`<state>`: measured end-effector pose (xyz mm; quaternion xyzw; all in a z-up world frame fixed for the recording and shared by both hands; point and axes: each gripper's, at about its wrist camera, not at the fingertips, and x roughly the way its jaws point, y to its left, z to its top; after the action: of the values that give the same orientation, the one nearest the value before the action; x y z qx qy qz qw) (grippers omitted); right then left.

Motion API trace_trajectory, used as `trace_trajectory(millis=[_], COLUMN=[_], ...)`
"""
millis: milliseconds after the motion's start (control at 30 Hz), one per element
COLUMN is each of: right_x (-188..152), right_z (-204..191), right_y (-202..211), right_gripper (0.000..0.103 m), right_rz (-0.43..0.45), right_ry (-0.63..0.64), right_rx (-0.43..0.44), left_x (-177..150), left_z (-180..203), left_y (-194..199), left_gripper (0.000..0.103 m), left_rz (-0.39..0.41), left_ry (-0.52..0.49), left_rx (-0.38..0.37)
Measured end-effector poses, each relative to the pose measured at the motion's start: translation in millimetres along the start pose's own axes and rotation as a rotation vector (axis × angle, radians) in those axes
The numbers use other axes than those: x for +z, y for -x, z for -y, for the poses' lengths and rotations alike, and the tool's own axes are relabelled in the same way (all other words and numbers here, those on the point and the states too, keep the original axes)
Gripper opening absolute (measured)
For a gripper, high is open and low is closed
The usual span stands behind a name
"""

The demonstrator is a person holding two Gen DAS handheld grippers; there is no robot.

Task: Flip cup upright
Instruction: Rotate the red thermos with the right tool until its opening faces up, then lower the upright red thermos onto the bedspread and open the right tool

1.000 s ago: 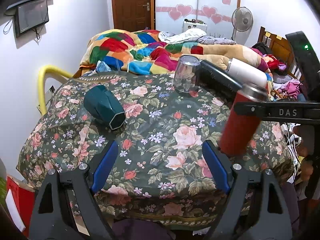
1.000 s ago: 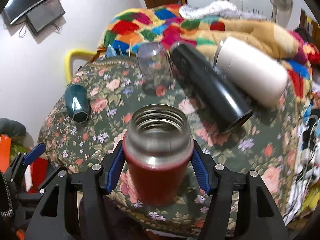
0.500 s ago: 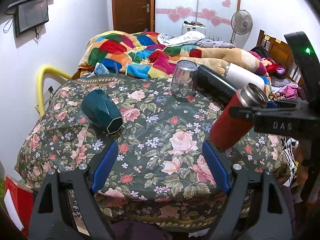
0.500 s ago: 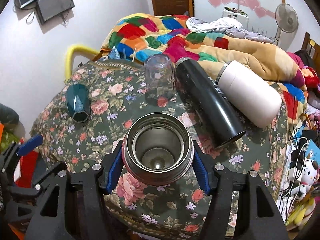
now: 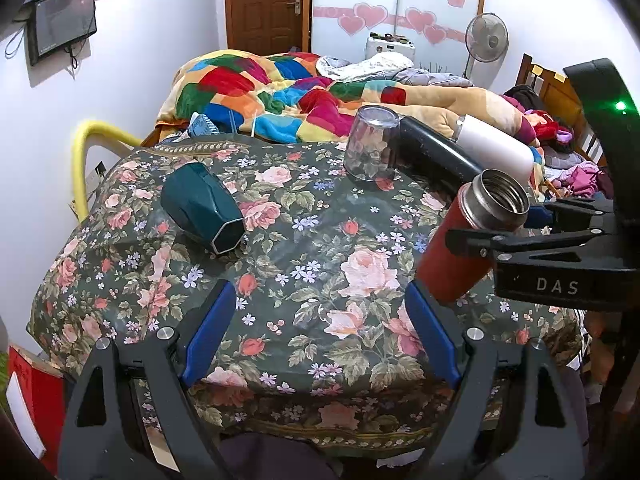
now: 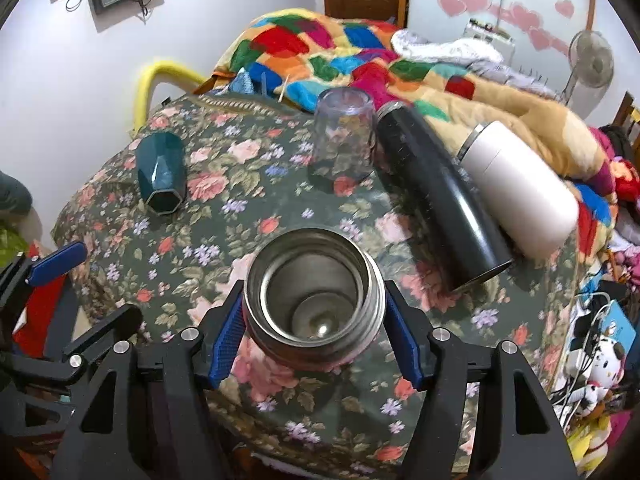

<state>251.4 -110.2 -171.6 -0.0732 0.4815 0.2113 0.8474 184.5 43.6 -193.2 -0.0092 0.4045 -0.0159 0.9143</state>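
Observation:
My right gripper (image 6: 316, 344) is shut on a red steel-rimmed cup (image 6: 314, 300). In the left wrist view the red cup (image 5: 460, 252) leans right, mouth up, its base near the floral tablecloth (image 5: 320, 248) at the right; the right gripper (image 5: 500, 240) clamps it below the rim. My left gripper (image 5: 320, 332) is open and empty over the table's front edge. A teal faceted cup (image 5: 204, 208) lies on its side at the left. A clear glass (image 5: 370, 144) stands upside down at the back.
A black flask (image 6: 440, 196) and a white flask (image 6: 520, 188) lie on their sides at the back right. A bed with a colourful quilt (image 5: 280, 84) is behind the table. A yellow rail (image 5: 84, 160) stands at the left.
The right gripper has kept tilting the red cup, so its mouth now faces up and toward the right wrist camera. The left gripper has stayed in place, open.

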Motion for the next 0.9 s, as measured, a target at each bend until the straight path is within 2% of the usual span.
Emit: trace_trajectory(millis=[67, 200, 367, 567, 667, 900], right_x=[-0.6, -5.2, -15.7, -22.7, -28.5, -49.8], right_z=[1.1, 6.4, 10.4, 18.4, 21.1, 17.3], right_y=[-1.9, 4.3, 40.0, 112.8, 154.5, 233.7], right_gripper=[0.068, 0.069, 0.069, 0.073, 0.078, 0.079], right_rz=[-0.018, -0.033, 0.033, 0.205, 0.333, 0.593], right_ry=[-0.016, -0.051, -0.042, -0.046, -0.060, -0.070], right_rx=[0.004, 0.035, 0.020, -0.005, -0.011, -0.029], left_x=[0.4, 1.9, 8.1, 21.4, 26.5, 28.7], left_z=[0.1, 1.7, 9.4, 27.3, 38.6, 56.5], left_y=[1.0, 6.0, 26.2, 71.7, 108.6, 194.0], left_gripper=[0.086, 0.086, 0.086, 0.086, 0.090, 0.092], left_rz=[-0.002, 0.007, 0.050, 0.151, 0.248, 0.493], left_ry=[0.002, -0.001, -0.012, -0.029, -0.044, -0.049], left_rx=[-0.001, -0.004, -0.017, -0.048, -0.065, -0.081])
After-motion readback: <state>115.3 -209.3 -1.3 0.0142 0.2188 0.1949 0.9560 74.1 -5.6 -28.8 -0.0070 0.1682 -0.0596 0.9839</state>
